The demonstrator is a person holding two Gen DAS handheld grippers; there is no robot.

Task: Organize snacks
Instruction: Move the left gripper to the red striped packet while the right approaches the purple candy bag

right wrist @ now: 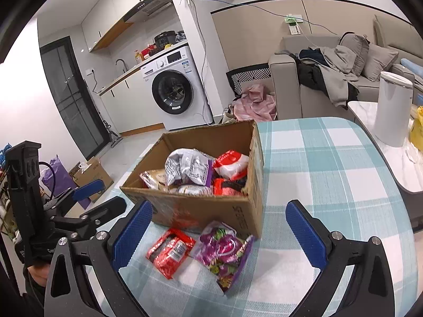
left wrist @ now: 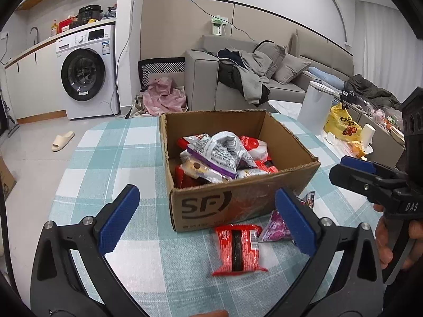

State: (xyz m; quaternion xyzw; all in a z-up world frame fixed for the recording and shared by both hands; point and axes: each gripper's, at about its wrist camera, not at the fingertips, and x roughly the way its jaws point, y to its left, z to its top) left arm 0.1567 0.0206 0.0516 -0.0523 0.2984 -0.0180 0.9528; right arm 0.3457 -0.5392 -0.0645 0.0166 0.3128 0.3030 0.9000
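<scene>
Left hand-held gripper (left wrist: 206, 220): wide, nothing held | right hand-held gripper (right wrist: 219, 232): wide, nothing held | red packet (left wrist: 238, 249): on tabletop (left wrist: 105, 158), near side of box (left wrist: 238, 200), long axis near-to-far, just ahead of left jaws | purple bag (right wrist: 224, 251): right of it, nearer right jaws

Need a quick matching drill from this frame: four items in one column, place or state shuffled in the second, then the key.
Items:
1. red snack packet
2. purple snack bag
3. silver crumpled bag
4. left gripper

Place or state:
A. inside the cardboard box, on top of the pile
B. jaws wide open, nothing between the pads
C. flat on the checked tablecloth, in front of the box, to the left in both views
D. on the cloth by the box's near corner, right of the other loose packet

Pairs: 1-C, 2-D, 3-A, 4-B
</scene>
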